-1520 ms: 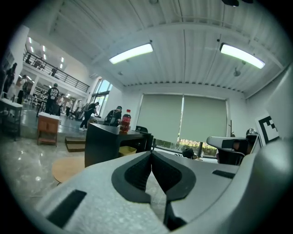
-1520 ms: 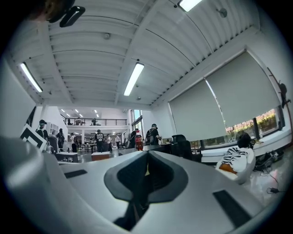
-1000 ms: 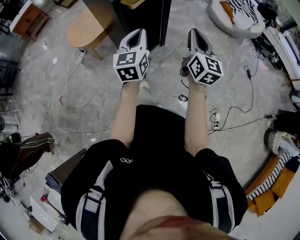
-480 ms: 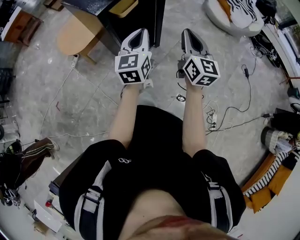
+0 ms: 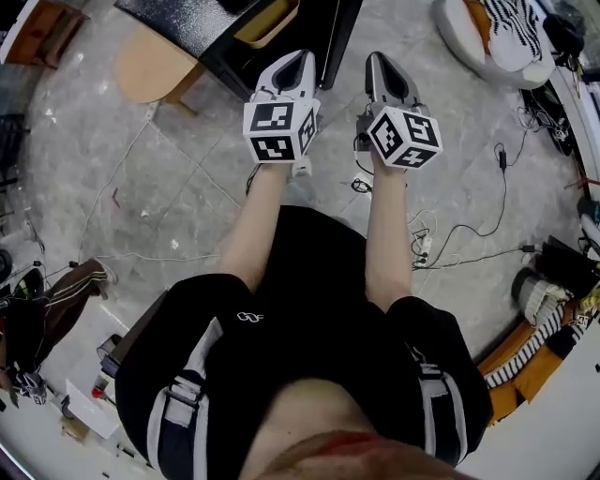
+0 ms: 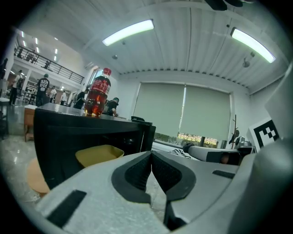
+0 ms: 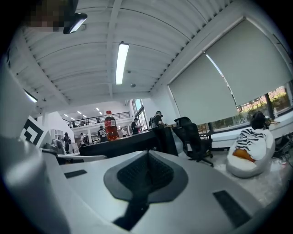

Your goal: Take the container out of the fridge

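A yellow container [image 5: 270, 21] sits inside a low black fridge [image 5: 183, 14] whose door [image 5: 342, 37] stands open, at the top of the head view. My left gripper [image 5: 295, 66] is shut and empty, held just short of the fridge opening. My right gripper [image 5: 380, 64] is also shut and empty, beside the open door. In the left gripper view the yellow container [image 6: 98, 155] shows left of the closed jaws of the left gripper [image 6: 151, 153], inside the fridge [image 6: 64, 132]. A red soda bottle [image 6: 97, 93] stands on the fridge top. The right gripper [image 7: 147, 155] points past the fridge [image 7: 132, 141].
A round wooden table [image 5: 150, 70] stands left of the fridge. Cables and a power strip [image 5: 427, 242] lie on the stone floor at the right. A white beanbag [image 5: 487, 37] is at the far right, and an office chair [image 7: 192, 137] stands behind the fridge.
The person has stepped closer to the fridge, which now reaches further into the head view. Both grippers stay shut and side by side.
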Motion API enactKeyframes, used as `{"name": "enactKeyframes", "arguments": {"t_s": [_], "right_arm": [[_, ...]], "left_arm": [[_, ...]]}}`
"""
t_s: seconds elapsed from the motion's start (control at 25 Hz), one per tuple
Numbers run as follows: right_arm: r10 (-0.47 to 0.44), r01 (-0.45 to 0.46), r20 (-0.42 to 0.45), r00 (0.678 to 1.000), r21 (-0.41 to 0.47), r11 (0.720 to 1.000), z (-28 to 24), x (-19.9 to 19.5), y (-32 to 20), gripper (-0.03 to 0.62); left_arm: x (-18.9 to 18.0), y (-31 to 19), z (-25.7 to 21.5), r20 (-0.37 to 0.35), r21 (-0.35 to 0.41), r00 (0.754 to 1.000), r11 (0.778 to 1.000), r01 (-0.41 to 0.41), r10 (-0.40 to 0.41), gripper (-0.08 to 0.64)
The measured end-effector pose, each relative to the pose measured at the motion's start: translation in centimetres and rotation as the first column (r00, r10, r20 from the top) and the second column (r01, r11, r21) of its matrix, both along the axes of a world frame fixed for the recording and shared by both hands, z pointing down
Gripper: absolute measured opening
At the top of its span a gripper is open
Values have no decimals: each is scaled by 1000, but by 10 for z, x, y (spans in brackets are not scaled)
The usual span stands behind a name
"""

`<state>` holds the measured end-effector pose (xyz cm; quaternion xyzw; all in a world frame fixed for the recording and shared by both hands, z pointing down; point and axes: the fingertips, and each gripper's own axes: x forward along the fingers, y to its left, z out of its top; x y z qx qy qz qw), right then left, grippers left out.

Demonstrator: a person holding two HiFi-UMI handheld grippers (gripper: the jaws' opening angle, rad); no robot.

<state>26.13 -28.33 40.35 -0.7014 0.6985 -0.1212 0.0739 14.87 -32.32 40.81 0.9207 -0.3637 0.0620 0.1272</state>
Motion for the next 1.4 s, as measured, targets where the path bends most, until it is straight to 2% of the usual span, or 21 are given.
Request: {"name": "enactKeyframes", "arguments": {"t_s": [0.24,0.36,0.52,0.68,0.8,0.92,1.08,1.2,1.28,1.4], "right_arm": [[-29,29,2,1000,-19,999,10,4,-42,12],[-49,49,2,999,-44,998,18,7,-50,12],[-97,97,-22,995,-24,995,6,14,-64,12],[-174,172,-73,982,-34,985,3,11,-74,12],[-265,261,-176,948,-48,964,-5,-4,-83,12],[-385,382,-323,864,-75,921,-17,-28,-90,12],[-504,501,-480,718,-146,853,-10,-63,-102,14],[-562,546,-571,599,-223,808,10,-80,-117,14],[-589,557,-639,494,-288,779,22,-89,-126,14],[-626,572,-729,277,-398,717,41,-108,-134,14]], "left_arm": [[10,-41,6,0,-16,1000,1000,19,-19,9],[7,-48,14,0,-38,999,998,51,-51,9],[10,-55,11,-4,-35,995,994,102,-102,9],[8,-53,8,-10,-36,987,986,161,-162,10],[0,-56,8,-26,-35,975,975,219,-220,9],[-9,-57,13,-33,-44,961,961,274,-275,9],[-22,-58,16,-35,-51,940,940,337,-339,9],[-32,-60,16,-39,-51,926,926,374,-376,9],[-42,-60,18,-38,-57,917,917,396,-398,10],[-59,-58,21,-28,-65,899,899,434,-436,9]]}}
